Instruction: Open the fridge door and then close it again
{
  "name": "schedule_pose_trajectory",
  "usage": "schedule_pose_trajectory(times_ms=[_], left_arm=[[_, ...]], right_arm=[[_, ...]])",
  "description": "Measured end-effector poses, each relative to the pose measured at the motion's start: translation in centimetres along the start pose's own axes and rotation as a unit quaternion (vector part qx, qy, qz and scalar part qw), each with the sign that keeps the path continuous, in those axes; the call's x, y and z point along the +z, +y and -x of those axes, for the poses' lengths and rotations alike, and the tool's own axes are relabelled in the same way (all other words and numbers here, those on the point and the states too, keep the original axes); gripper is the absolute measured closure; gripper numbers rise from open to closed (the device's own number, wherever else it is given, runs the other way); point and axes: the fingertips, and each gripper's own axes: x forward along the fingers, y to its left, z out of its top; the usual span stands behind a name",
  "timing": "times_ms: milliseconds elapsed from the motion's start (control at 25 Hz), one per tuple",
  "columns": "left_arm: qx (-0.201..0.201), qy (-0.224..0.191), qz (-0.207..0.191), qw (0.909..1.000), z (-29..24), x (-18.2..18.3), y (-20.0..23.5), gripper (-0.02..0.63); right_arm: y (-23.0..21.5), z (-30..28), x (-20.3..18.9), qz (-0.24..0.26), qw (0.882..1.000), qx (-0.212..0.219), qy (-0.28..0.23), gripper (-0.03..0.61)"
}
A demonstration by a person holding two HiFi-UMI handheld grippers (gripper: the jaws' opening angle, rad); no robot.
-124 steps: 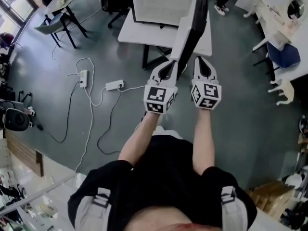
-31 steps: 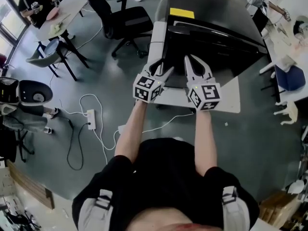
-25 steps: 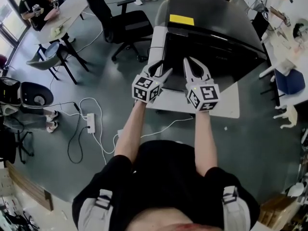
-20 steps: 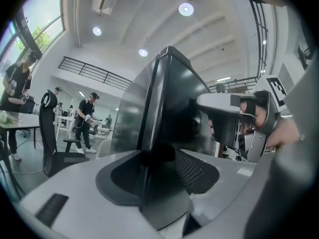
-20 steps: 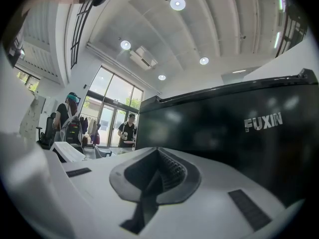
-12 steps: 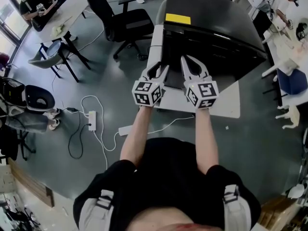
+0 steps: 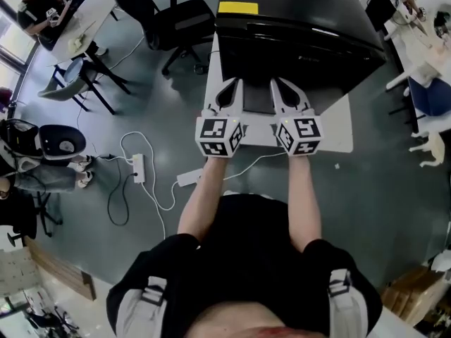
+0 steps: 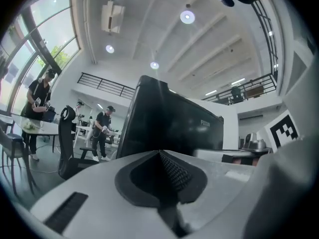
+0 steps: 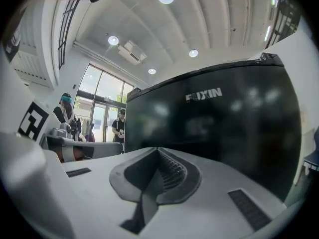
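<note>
We're holding both grippers level, right up close to the front edge of the glossy black box-shaped fridge (image 7: pixel 296 20). It sits on a low white counter (image 7: pixel 331 136), and its door looks shut. The left gripper (image 7: pixel 232 83) has just been closing, and its jaws are now together on nothing. The right gripper (image 7: pixel 277 83) has its jaws together too, empty. There's open grey concrete floor (image 7: pixel 394 189) to the right. A black office chair (image 7: pixel 176 20) and a white power strip (image 7: pixel 138 167) crowd the left.
</note>
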Motion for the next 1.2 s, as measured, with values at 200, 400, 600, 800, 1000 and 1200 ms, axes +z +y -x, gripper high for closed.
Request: schedule_pose_trajectory(times_ms=[200,400,600,800,1000,1200], left_arm=[[-0.009,0.016,0.001,0.9998,-0.8,-1.3,-2.3,0.614],[-0.026,0.020,-0.002,0.9994,-1.6,-1.6,-4.1,0.614],[-0.024,0.019,0.010,0.9995,-1.7,-1.5,-4.1,0.614],[-0.029,0.023,0.007,0.9993,-1.6,-2.0,-4.5,0.614],[-0.022,0.027,0.004,0.9994,-1.5,-2.2,-4.1,0.614],[-0.021,0.027,0.003,0.9994,-1.5,-2.2,-4.0,0.614]], right_arm=[[-2.5,1.9,-0.5,-0.006,1.000,-0.022,0.008,0.583],[-3.8,3.2,-0.2,-0.008,0.999,-0.035,0.003,0.584],[-4.3,3.8,-0.5,-0.008,0.999,-0.037,0.009,0.584],[-3.8,3.5,-0.9,-0.007,1.000,-0.028,0.011,0.583],[-3.6,3.4,-1.0,-0.006,1.000,-0.025,0.014,0.584],[-3.7,3.4,-1.3,-0.004,1.000,-0.027,0.016,0.583]])
